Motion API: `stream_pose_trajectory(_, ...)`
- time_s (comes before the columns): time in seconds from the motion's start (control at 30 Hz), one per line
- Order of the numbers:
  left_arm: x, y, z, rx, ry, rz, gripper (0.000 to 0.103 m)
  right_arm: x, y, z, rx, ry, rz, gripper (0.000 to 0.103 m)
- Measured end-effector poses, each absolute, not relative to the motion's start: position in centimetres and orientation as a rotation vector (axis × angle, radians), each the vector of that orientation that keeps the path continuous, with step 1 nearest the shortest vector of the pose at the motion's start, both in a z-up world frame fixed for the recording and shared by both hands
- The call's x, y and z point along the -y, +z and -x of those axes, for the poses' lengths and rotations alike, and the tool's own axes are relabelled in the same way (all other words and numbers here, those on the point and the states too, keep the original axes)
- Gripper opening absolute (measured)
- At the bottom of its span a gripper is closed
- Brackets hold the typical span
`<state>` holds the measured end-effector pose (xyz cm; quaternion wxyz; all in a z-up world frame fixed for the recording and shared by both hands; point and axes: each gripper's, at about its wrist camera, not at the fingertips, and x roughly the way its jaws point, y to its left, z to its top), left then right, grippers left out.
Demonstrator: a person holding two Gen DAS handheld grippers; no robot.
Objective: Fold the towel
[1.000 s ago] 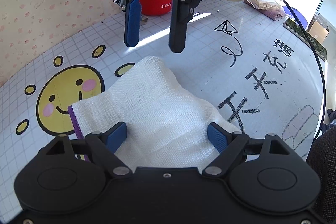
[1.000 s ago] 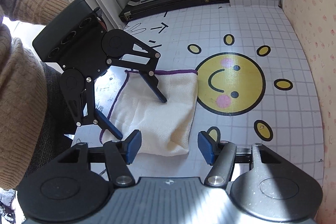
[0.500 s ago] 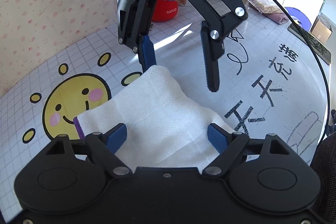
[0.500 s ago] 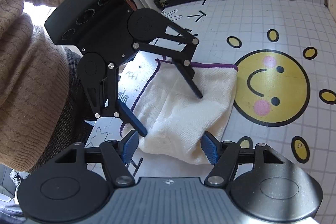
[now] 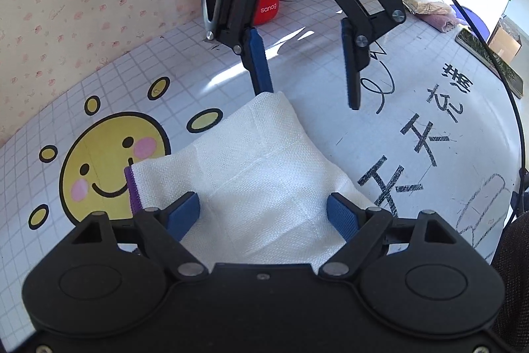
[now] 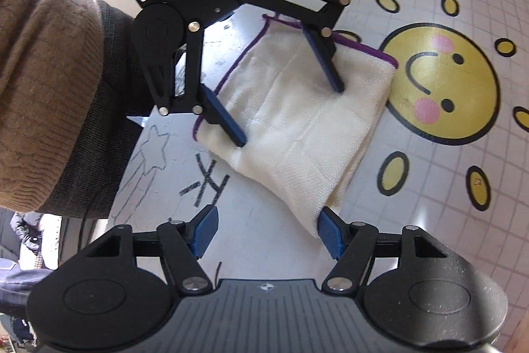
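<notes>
- Towel (image 5: 261,174) lies folded on the printed table mat (image 5: 330,62) in the left wrist view, one purple-edged side over the edge of the yellow smiley face (image 5: 109,167).
- Left gripper (image 5: 263,214) hangs over the near end of the towel with its jaws wide apart and nothing pinched; it sits just as it did a second ago.
- Right gripper (image 5: 307,88), seen opposite, is now much lower and closer than a second ago, when it hung clear above the cloth. One blue finger (image 5: 259,62) now meets the towel's far corner and the other stands off over bare mat.
- Towel (image 6: 297,108) in the right wrist view fills more of the picture than before, and the smiley face (image 6: 443,81) has slid to the right.
- Right gripper (image 6: 267,232) has its jaws parted; the far corner of the cloth lies against one blue pad, with no squeeze on it.
- Left gripper (image 6: 291,111) stands open above the far end.
- Judging by this, both tools are lining up at opposite ends for another fold, and neither holds cloth yet.
</notes>
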<state>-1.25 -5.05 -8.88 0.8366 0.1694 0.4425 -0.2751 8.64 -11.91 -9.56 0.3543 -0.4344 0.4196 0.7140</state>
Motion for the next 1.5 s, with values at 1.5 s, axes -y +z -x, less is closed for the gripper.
stream_pose_trajectory(1.5, 4.9, -8.9, 5.5, -0.957, -0.513, -0.32, 0.086, 8.9, -9.4, -4.9, -0.959, 1.416, 0.97, 0.077)
